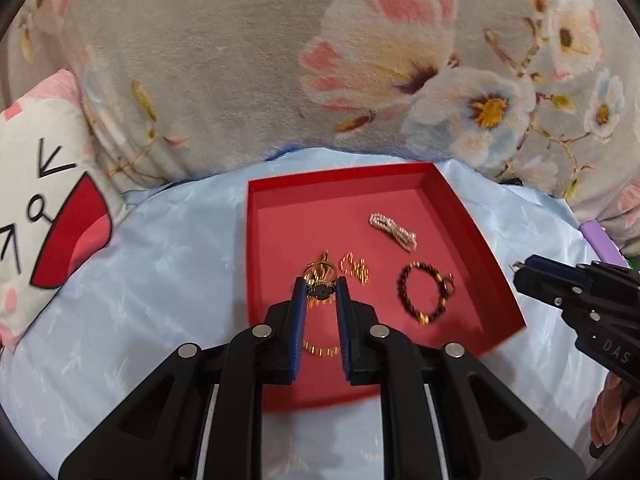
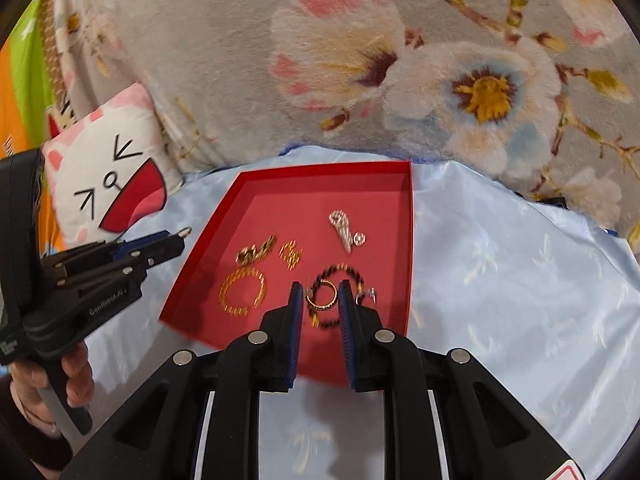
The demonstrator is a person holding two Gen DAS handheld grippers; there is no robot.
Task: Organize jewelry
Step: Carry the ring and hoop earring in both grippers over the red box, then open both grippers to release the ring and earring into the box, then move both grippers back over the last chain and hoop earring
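Observation:
A red tray (image 1: 480, 248) lies on a light blue cloth and holds jewelry: a pearl strand (image 1: 393, 231), a small gold chain piece (image 1: 355, 268), a dark beaded bracelet (image 1: 424, 290) and a gold beaded bracelet (image 2: 243, 293). My left gripper (image 1: 320, 289) is shut on a small ring with a dark stone (image 1: 320, 290) above the tray's left part. My right gripper (image 2: 320, 294) is shut on a gold hoop earring (image 2: 322, 298) above the dark bracelet (image 2: 340, 276). A small ring (image 2: 359, 239) lies beside the pearl strand (image 2: 341, 227).
A grey floral blanket (image 1: 280, 60) rises behind the tray. A white cartoon cushion (image 1: 44, 200) lies to the left. The light blue cloth (image 2: 520, 300) spreads around the tray. A purple object (image 1: 600, 240) sits at the right edge.

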